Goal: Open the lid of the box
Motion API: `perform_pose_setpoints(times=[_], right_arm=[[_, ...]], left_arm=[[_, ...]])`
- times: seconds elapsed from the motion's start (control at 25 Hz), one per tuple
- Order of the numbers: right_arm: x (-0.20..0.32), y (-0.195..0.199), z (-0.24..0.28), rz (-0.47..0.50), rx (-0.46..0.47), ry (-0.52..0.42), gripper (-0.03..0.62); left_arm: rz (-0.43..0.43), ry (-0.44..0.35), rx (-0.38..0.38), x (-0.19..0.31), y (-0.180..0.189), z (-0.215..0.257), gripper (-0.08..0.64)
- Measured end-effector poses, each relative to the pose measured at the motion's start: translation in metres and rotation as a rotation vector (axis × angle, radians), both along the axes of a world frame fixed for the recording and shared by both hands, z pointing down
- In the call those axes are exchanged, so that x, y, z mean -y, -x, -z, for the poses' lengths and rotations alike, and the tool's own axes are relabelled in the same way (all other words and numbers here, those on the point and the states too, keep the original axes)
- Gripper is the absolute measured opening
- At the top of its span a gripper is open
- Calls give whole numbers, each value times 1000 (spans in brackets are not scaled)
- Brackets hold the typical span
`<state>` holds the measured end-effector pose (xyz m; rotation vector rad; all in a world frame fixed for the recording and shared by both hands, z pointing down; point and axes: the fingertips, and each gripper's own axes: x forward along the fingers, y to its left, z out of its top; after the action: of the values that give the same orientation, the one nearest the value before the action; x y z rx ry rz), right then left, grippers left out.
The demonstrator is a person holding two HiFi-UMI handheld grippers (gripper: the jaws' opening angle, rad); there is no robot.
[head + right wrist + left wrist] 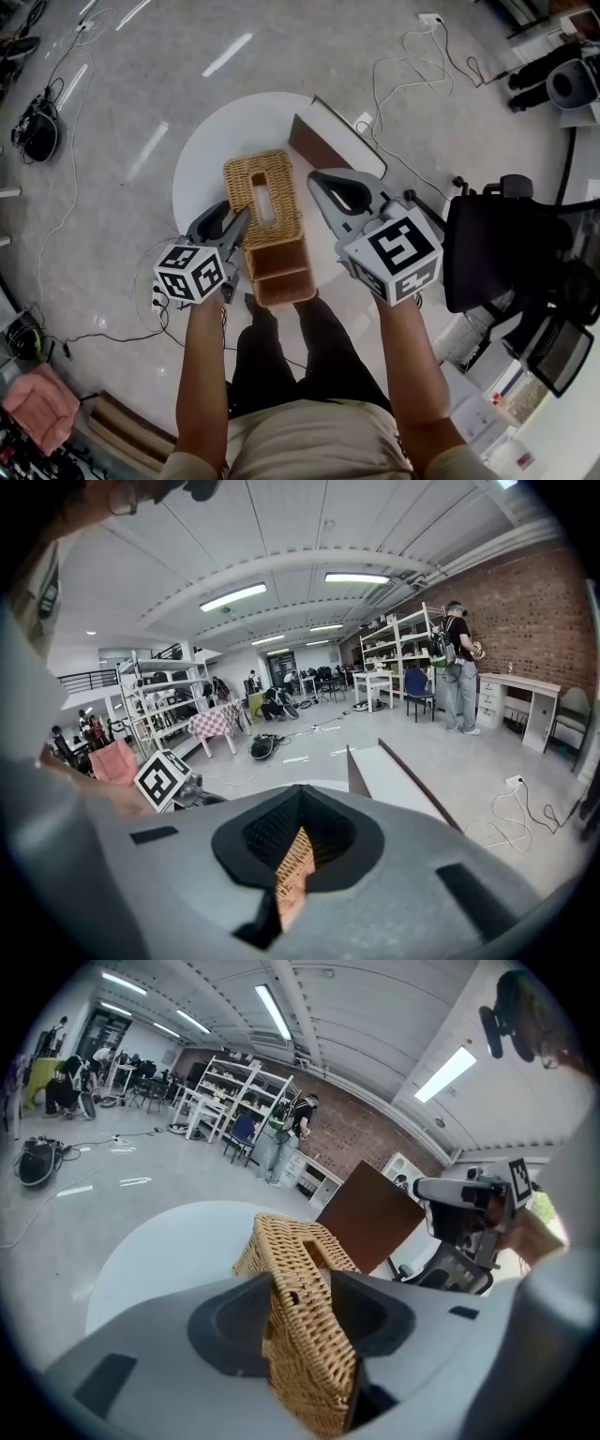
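1. Left gripper (300, 1277): the fingers are spread, with the near edge of the wicker lid (248, 183) standing between them. A dark gap shows on the right side, so the pads look to be around the edge, not clamping it.
2. The lid is tilted, slot (264, 195) uppermost, toward the far side of the box (284, 296). The box stands mid-way on the round white table (211, 150), between the two grippers. Its near part shows two open compartments from above, so the opening looks largely done.
3. My reading of the step in hand is letting go of the raised lid. Before backing off, check that the lid rests on its own. If it sags toward the box, close on the edge again and carry it further back.
4. Draw the left gripper out along its own line, straight back from the edge. The weave is rough and could snag a pad. A sideways pull would likely drag this light box across the table.
5. Right gripper (313, 178): it sits just beside the box's right side. The fingertips are pressed together, leaving only a wedge-shaped slit behind them. Wicker shows through that slit, and nothing seems pinched.
6. This gripper is well placed to steady things. A light press on the right rim would keep the box from shifting while the left one withdraws. Keep it clear of the lid's swing.
7. A brown board (323, 142) lies on the table beyond the right gripper, near the lid's far corner. A lid tipped fully back could meet it, so lower the lid slowly.
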<state>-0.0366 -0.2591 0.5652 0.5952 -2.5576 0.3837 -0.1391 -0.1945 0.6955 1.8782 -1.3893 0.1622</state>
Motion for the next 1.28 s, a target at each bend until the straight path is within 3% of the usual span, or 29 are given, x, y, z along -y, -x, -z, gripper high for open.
perform_pose_setpoints(times=[0.6, 1.04, 1.28], right_arm=[[-8, -2, -1, -11, -15, 12, -8], [-10, -3, 13, -15, -10, 4, -6], [-12, -6, 19, -25, -13, 6, -6]], left_arm=[[15, -83, -51, 1, -5, 43, 173], [-34, -158, -38, 12, -23, 82, 106], [-70, -175, -39, 18, -36, 96, 103]])
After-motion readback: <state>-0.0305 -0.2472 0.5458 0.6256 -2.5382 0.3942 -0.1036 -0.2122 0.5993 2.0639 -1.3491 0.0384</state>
